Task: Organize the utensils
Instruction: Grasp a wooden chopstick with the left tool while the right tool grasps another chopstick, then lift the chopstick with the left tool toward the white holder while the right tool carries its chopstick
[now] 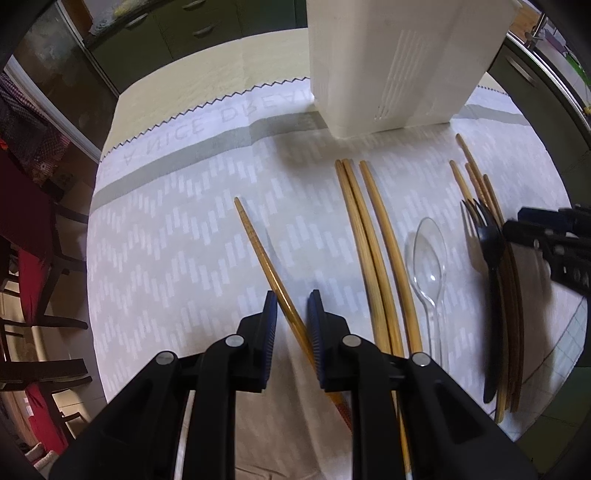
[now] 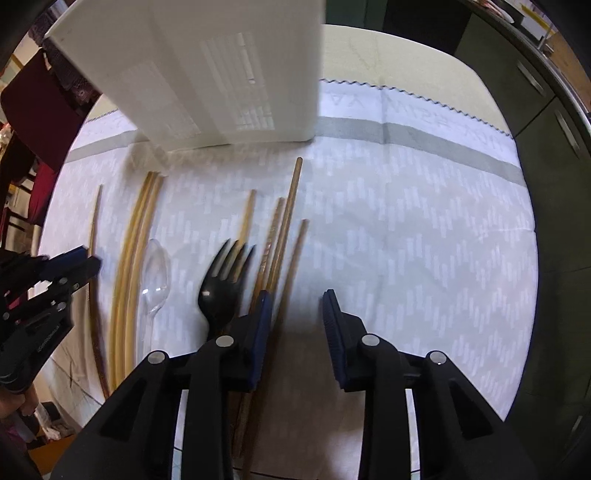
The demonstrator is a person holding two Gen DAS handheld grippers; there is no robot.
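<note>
On the cloth-covered tabletop (image 1: 166, 221), in front of the white holder (image 1: 388, 62), lie chopsticks (image 1: 373, 243), a black fork (image 2: 221, 284) and a clear spoon (image 1: 430, 254); left claw (image 1: 292, 314) pinches one chopstick (image 1: 258, 243); right claw (image 2: 297, 314) spread, empty.

Both grippers point down — left gripper (image 1: 291, 314) jaws narrow, right gripper (image 2: 297, 314) jaws apart.

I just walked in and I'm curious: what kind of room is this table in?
Probably a home kitchen or dining area. A cloth-covered table holds chopsticks, a black fork and a white utensil holder; green cabinets and dark wooden chairs stand around it.
</note>
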